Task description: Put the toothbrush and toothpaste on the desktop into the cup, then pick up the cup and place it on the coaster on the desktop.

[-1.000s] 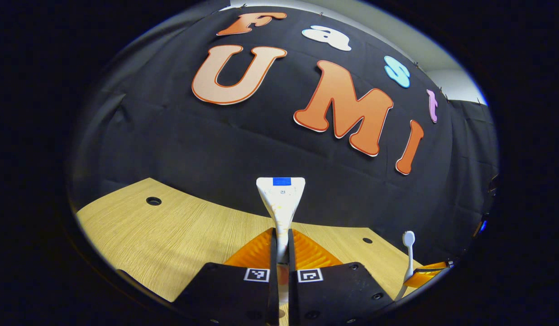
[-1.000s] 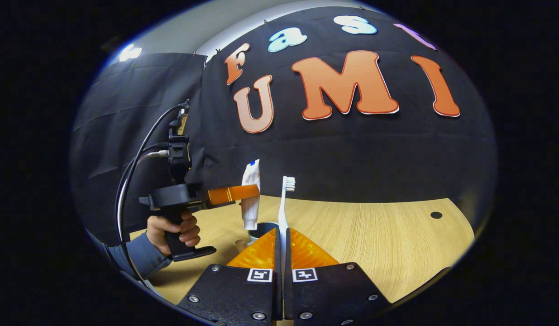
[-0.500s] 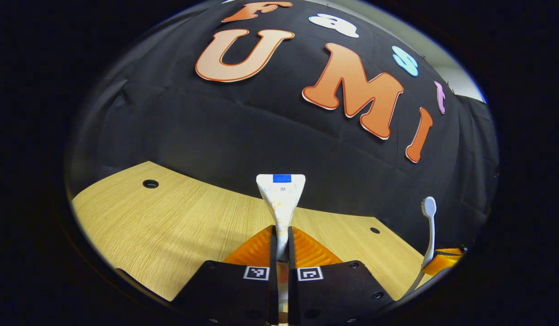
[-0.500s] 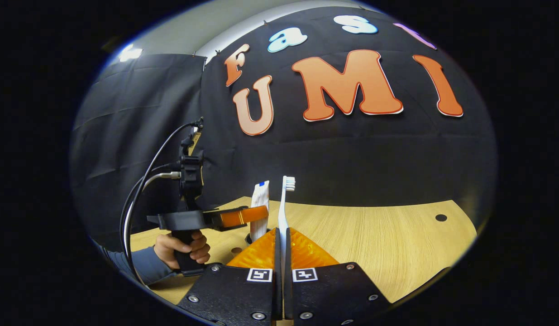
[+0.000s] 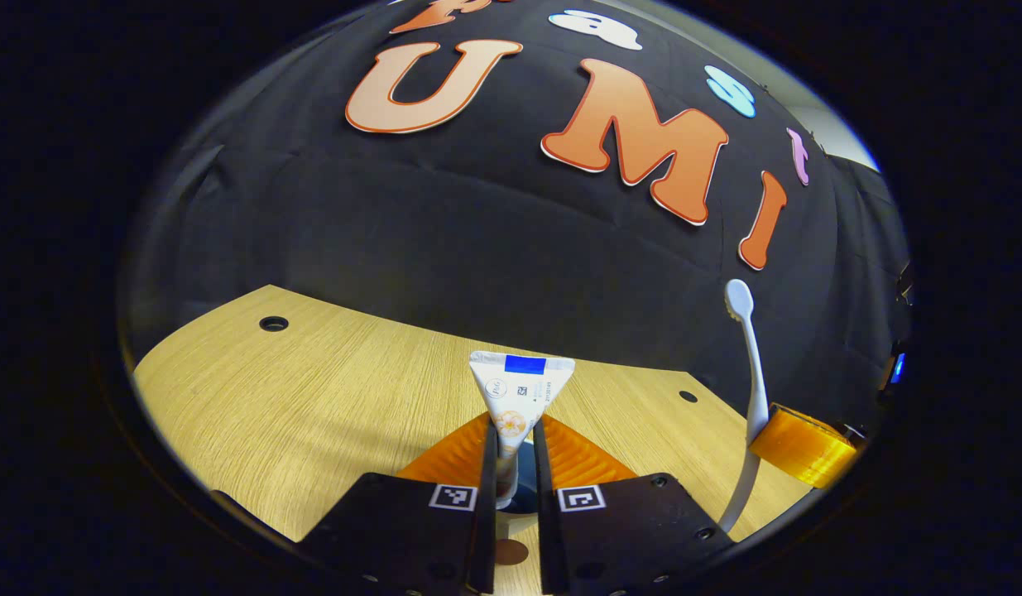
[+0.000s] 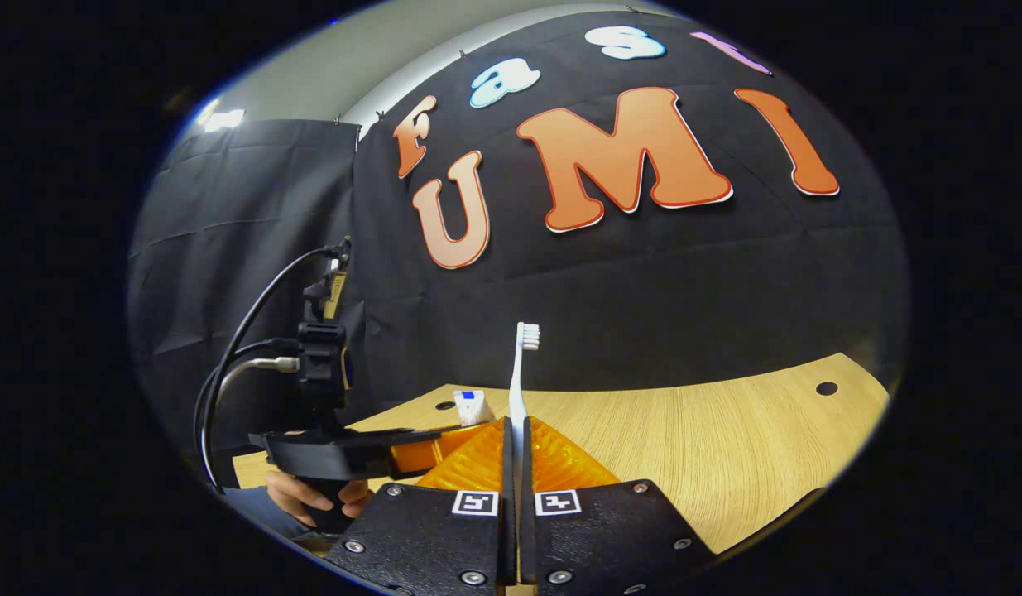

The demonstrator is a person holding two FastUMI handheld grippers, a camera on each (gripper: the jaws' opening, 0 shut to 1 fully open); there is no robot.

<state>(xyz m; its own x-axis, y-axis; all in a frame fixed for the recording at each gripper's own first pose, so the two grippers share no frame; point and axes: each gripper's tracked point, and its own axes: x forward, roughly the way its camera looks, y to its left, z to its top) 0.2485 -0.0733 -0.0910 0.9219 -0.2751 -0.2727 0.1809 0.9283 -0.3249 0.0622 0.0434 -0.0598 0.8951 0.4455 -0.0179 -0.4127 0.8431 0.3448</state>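
Observation:
The white toothpaste tube (image 5: 517,396) stands crimped end up between my left gripper's (image 5: 511,430) fingers, which are open with a narrow gap on each side of it. Its lower end dips into the dark cup mouth (image 5: 523,499) just below the fingers. A small brown round patch (image 5: 511,551) lies nearer, under the gripper. My right gripper (image 6: 516,424) is shut on the white toothbrush (image 6: 520,372), held upright with the bristles on top. In the left gripper view the toothbrush (image 5: 749,364) rises at the right. In the right gripper view the tube's top (image 6: 471,406) peeks over the left gripper (image 6: 411,447).
A wooden tabletop (image 5: 328,397) with small cable holes (image 5: 273,323) runs back to the black cloth wall. A hand (image 6: 312,497) and cables (image 6: 229,372) sit on the left gripper's handle. Open table (image 6: 726,447) lies to the right in the right gripper view.
The left gripper came down over the cup and its fingers parted; the toothpaste slid lower between them and tilted a little. The right gripper kept hold of the toothbrush and stayed higher.

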